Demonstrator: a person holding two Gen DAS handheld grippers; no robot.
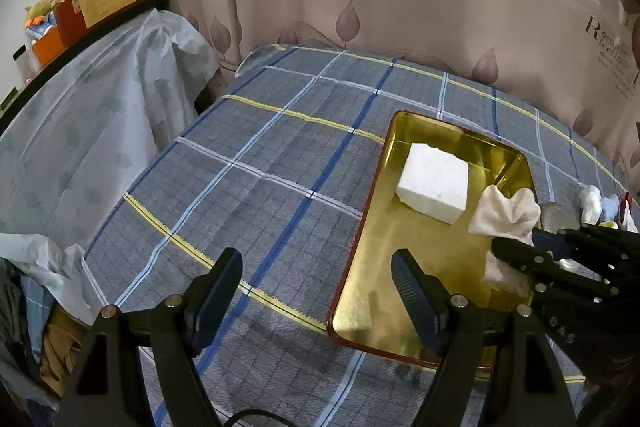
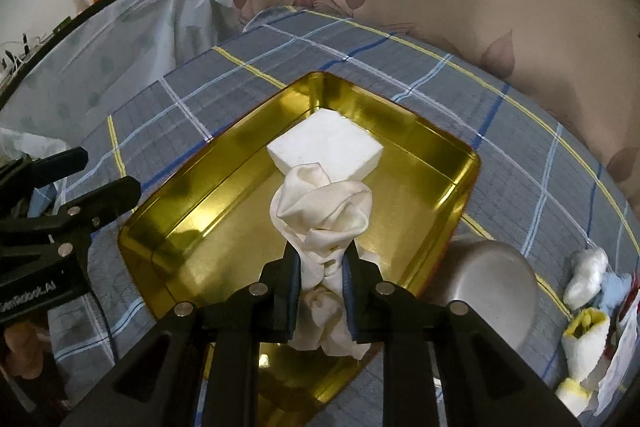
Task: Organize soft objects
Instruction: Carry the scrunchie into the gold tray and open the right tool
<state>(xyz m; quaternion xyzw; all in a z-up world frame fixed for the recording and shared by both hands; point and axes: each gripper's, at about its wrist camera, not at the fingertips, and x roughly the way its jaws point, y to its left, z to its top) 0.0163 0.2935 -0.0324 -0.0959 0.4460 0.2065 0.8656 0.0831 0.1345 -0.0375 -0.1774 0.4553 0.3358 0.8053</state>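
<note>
Right claw [image 2: 320, 259] pinches a crumpled white cloth [image 2: 324, 211] between its blue pads, holding it over the gold metal tray [image 2: 224, 163]. Left claw [image 1: 316, 275] hangs with its jaws spread wide and nothing between them, above the plaid-covered desk [image 1: 248, 163] at the tray's near-left corner. Inside the tray lies a white foam block [image 2: 324, 143], just beyond the cloth. Small white and yellow soft items [image 2: 584, 307] sit on the desk beside an upturned steel bowl [image 2: 492, 279], right of the tray.
</note>
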